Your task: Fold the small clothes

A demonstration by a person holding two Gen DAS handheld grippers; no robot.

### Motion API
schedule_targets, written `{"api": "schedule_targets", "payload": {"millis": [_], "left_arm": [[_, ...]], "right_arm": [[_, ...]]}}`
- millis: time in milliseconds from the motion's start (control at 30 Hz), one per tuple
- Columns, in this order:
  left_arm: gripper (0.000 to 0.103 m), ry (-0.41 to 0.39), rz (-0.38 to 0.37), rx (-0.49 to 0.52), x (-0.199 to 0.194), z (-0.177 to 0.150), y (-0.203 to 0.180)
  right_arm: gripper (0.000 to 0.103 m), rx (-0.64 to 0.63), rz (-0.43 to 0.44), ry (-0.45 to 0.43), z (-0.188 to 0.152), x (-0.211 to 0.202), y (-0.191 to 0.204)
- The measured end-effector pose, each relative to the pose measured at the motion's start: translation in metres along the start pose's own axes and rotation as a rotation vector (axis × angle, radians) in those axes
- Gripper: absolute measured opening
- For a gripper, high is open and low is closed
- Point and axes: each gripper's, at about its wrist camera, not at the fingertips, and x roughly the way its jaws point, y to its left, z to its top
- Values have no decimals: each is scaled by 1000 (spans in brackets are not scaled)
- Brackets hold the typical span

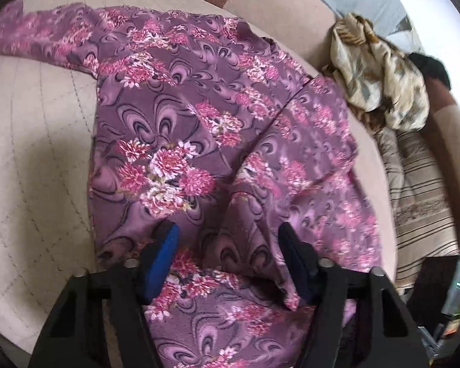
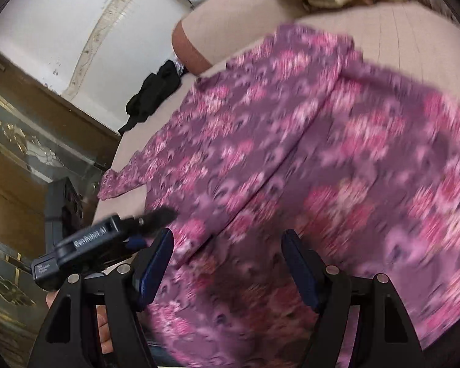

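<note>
Beige bed (image 1: 36,159) under you carries the purple floral garment (image 1: 199,116), spread flat with one side panel already lapped over the middle. Smooth that lap before the next fold and keep the edges square. Your left gripper (image 1: 227,245) and right gripper (image 2: 227,248) both hover over the hem, jaws apart, pinching nothing; take one layer only.

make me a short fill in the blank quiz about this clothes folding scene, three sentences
1. The garment spread on the beige surface is purple with a ____ print.
2. The crumpled cream cloth lies ____ the purple garment, not on it.
3. In the left wrist view, the left gripper has its two fingers ____, with fabric between them.

Missing words: floral; beside; apart
</note>
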Motion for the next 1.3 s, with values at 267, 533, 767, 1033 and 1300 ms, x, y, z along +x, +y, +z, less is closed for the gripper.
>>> {"api": "schedule_targets", "payload": {"millis": [267, 533, 767, 1033, 1300], "left_arm": [[5, 6, -75, -6, -12, -2, -4], [7, -3, 103, 17, -13, -8, -2], [61, -178, 131, 25, -50, 3, -8], [81, -457, 355, -101, -121, 16, 20], [85, -610, 572, -92, -165, 14, 28]], "right_arm": [[21, 133, 27, 147, 10, 47, 9], [9, 85, -16, 178, -7, 59, 23], [64, -34, -67, 47, -6, 14, 35], [79, -307, -173, -221, 2, -55, 100], [80, -335, -185, -203, 20, -55, 143]]}}
